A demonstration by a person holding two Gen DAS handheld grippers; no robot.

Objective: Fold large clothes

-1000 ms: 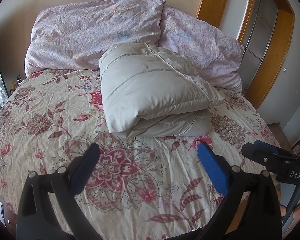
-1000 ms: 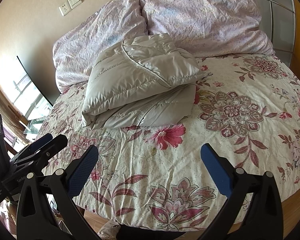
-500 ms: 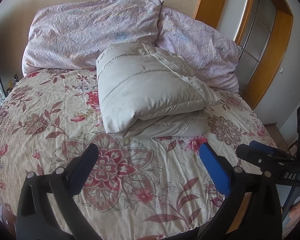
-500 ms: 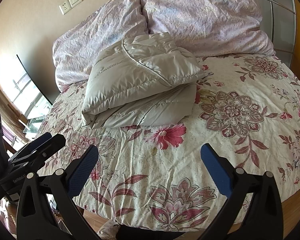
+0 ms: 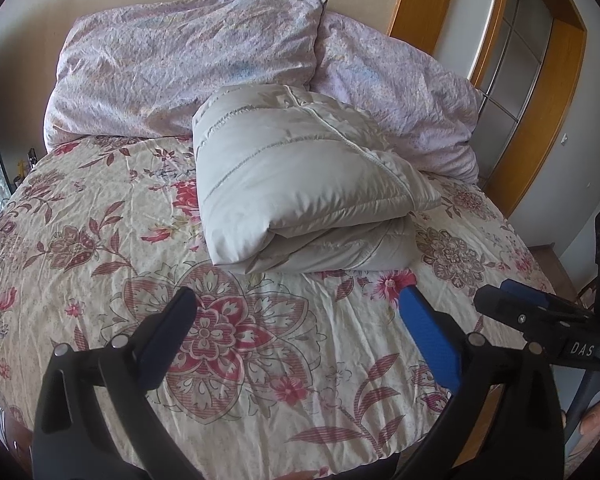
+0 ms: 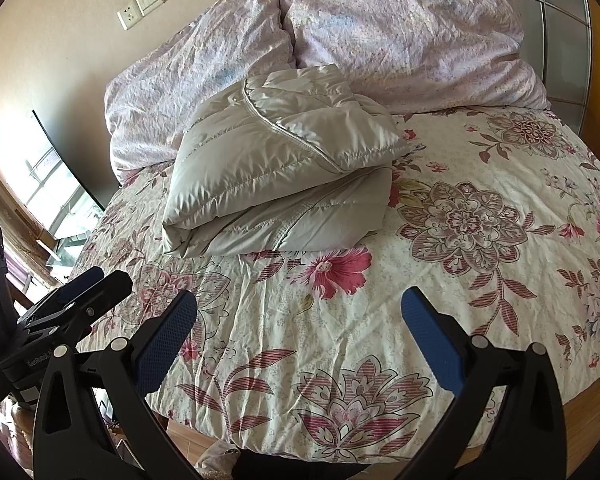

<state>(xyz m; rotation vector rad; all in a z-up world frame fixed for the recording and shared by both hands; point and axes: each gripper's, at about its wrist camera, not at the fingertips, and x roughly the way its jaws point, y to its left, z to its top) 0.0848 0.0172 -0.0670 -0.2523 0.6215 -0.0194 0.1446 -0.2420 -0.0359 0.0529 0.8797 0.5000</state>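
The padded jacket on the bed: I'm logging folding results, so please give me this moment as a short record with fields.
garment: pale grey padded jacket, folded into a thick bundle
surface: floral bedspread
behind it: two lilac pillows, the jacket's far edge against them
left gripper: open, empty, short of the jacket
right gripper: open, empty, short of the jacket
contact: neither gripper touches the jacket

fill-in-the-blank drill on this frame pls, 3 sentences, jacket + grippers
1. The grey puffer jacket lies ____ on the floral bedspread.
2. The left gripper and the right gripper are both ____, holding nothing.
3. Behind the jacket, ____ lilac pillows lean against the wall.

Missing words: folded; open; two
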